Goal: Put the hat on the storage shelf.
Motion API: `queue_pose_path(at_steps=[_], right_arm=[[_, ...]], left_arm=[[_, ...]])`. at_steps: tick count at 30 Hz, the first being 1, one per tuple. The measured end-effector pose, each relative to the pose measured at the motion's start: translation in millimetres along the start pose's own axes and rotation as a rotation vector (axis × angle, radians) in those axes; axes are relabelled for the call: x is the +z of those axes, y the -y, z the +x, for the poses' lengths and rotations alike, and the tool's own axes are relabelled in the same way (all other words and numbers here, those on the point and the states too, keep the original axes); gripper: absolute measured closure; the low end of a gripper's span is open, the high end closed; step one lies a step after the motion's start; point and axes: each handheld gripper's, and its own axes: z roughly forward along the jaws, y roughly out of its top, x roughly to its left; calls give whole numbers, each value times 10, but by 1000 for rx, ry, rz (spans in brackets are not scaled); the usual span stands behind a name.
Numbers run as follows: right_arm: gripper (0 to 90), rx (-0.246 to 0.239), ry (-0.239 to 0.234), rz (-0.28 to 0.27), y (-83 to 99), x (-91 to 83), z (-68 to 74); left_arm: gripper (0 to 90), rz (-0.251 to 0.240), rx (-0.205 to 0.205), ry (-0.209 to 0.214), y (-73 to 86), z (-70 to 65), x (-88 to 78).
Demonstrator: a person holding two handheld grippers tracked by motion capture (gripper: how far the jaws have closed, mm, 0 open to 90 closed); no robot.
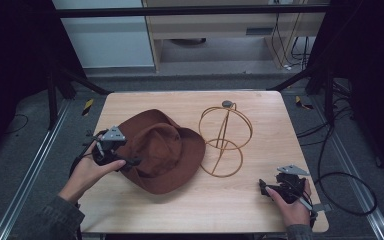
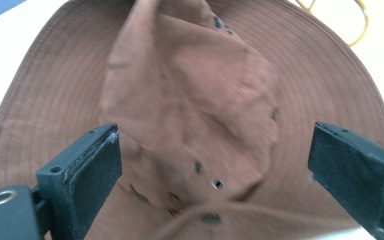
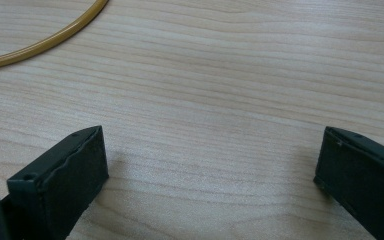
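A brown wide-brimmed hat point(image 1: 162, 150) lies crumpled on the wooden table point(image 1: 260, 200), left of centre. My left gripper point(image 1: 125, 159) hovers at the hat's left brim, held by a hand. Its jaws stand open on either side of the dented crown point(image 2: 190, 105), touching nothing. A gold wire hat stand point(image 1: 225, 137) rises just right of the hat, its ring base on the table. My right gripper point(image 1: 270, 189) rests low at the table's front right, open over bare wood, with an arc of the stand's ring point(image 3: 45, 37) at the upper left.
Black cables point(image 1: 340, 175) trail over the floor to the right of the table. Metal rails point(image 1: 35, 165) run along both sides. A pale cabinet point(image 1: 230, 25) stands beyond the far edge. Bare wood lies between the stand and my right gripper.
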Motion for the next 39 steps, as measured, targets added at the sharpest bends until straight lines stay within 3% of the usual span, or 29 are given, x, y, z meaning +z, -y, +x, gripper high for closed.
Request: queue_pose_path(at_steps=[5, 11, 17, 24, 29, 34, 39], right_arm=[[5, 0, 0, 0, 0, 0, 0], [6, -5, 2, 0, -1, -1, -3], [6, -5, 2, 0, -1, -1, -3], [6, -5, 2, 0, -1, -1, -3], [6, -5, 3, 0, -1, -1, -3], [6, -1, 3, 1, -1, -1, 2], [6, -6, 3, 0, -1, -1, -3]], left_arm=[[64, 16, -3, 8, -150, 95, 62], [61, 16, -14, 15, -285, 113, 71], [60, 48, -6, 18, -388, 127, 145], [56, 58, 2, 18, -468, 149, 162], [57, 100, 4, 15, -508, 182, 216], [59, 99, 6, 12, -563, 193, 268], [60, 153, 17, 10, -596, 214, 410]])
